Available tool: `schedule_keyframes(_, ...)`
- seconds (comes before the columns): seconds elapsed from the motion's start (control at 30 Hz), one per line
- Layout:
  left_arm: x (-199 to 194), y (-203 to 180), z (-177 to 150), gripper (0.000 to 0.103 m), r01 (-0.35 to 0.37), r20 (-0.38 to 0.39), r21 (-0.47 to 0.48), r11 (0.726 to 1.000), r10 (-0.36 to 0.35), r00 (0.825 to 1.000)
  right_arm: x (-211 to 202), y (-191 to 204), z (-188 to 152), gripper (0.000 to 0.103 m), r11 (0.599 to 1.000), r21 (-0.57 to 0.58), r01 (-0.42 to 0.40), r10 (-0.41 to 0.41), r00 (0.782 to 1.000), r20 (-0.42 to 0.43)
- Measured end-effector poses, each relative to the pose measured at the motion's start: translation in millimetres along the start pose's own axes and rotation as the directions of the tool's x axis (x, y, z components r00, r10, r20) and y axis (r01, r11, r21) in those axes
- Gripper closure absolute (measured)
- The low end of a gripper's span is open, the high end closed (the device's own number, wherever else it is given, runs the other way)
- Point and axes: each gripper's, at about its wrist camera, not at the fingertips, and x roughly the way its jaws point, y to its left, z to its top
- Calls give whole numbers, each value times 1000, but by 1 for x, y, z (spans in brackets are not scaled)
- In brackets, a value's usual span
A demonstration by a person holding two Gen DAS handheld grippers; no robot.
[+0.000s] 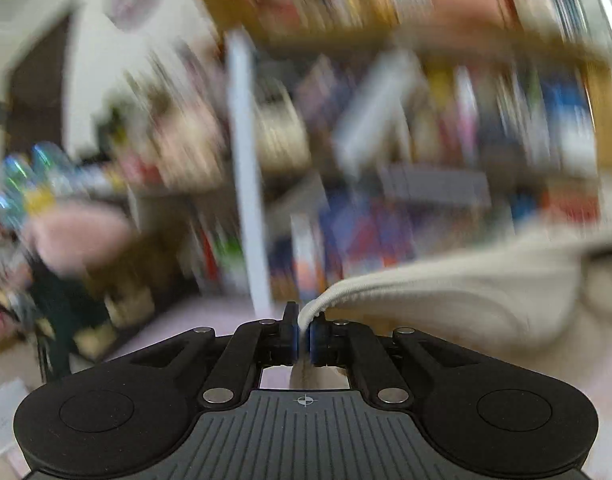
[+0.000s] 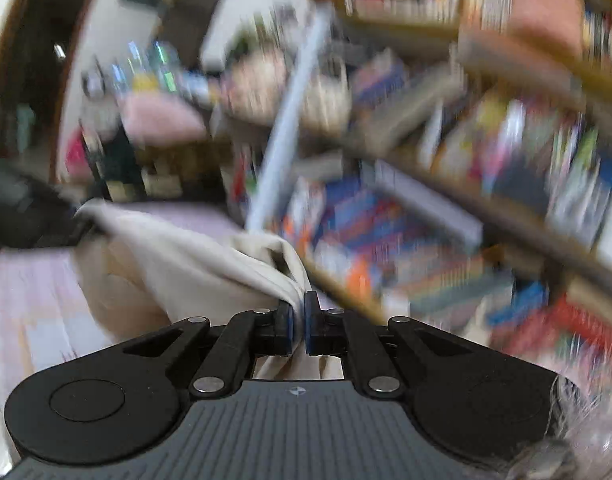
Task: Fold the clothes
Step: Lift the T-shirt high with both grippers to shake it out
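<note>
Blurred bookshelves (image 1: 445, 100) are filling the room; both the left gripper (image 1: 304, 334) and right gripper (image 2: 300, 330) are pinching a cream garment's (image 1: 445, 300) edge over a pale surface (image 2: 30, 300).

No legible text, label, brand or number in either view. Bookshelf (image 1: 445, 120) spines and box fronts too motion-blurred to read. Only mark: small crosshair symbol (image 1: 304, 400) on gripper body, no lettering.
</note>
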Motion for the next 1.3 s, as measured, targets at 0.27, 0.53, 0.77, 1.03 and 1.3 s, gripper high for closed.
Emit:
schedule_keyframes(0.27, -76, 12, 136, 99, 23, 581, -58, 998, 15, 814, -114, -14, 100, 99, 999, -2, -38, 33, 832, 553)
schedule_keyframes(0.53, -4, 11, 146, 99, 215, 474, -16, 976, -182, 861, -146, -36, 130, 99, 994, 111, -21, -60, 732, 679)
schedule_keyframes(0.77, 188, -10, 8, 94, 292, -213, 24, 956, -280, 936, -5, -64, 55, 99, 940, 326, 101, -160, 974, 159)
schedule_keyframes(1.03, 258, -33, -111, 60, 425, -652, 107, 899, -259, 712, 168, -61, -76, 98, 907, 289, 307, -157, 881, -445)
schedule_keyframes(1.3, 206, 23, -90, 19, 410, -536, 118, 904, -290, 793, 153, -66, -88, 66, 843, 365, 396, -189, 853, -487)
